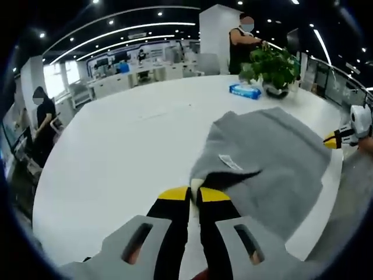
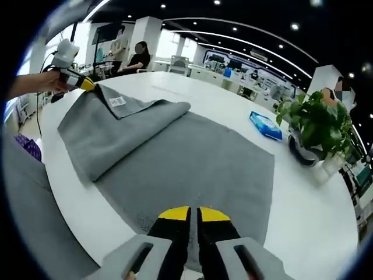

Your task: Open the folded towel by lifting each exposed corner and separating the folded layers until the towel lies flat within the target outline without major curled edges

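Between both grippers (image 1: 194, 192), towel (image 2: 192, 157) corners pinched

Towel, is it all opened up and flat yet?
Not yet. Most of the grey towel already lies spread on the white table. The left hand-held gripper pinches a corner, lifting the folded flap. That flap must still be laid flat.

Grey towel (image 2: 192, 163) lying partly unfolded on white table, far-left flap still doubling over lower layer, white label (image 2: 117, 101) showing on flap; left corner lifting off surface, near edge lying flat.
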A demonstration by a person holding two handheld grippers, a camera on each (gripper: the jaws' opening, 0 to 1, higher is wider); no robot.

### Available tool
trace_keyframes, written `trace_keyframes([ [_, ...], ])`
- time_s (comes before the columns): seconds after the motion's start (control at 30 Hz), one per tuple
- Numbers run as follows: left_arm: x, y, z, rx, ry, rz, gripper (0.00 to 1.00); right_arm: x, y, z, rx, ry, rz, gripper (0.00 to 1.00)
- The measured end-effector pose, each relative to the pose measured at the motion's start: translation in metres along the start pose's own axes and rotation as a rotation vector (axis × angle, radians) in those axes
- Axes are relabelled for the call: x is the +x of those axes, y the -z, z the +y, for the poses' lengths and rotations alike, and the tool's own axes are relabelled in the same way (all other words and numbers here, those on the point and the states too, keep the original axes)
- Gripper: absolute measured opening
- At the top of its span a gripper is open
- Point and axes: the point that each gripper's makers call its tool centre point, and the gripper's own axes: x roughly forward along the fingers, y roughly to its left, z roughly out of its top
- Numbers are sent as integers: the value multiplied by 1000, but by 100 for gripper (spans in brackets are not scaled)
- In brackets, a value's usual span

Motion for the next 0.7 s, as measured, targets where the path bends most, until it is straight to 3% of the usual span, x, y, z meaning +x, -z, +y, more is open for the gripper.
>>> trace_keyframes([
  [0.2, -3, 5, 24, 4, -42, 14, 4, 1, 11, -7, 30, 19, 46, 0],
  [0.27, -5, 5, 30, 5, -56, 15, 4, 3, 22, -10, 47, 26, 95, 0],
  [0.7, -22, 22, 45, -25, -137, 38, 4, 12, 49, -10, 85, 8, 202, 0],
])
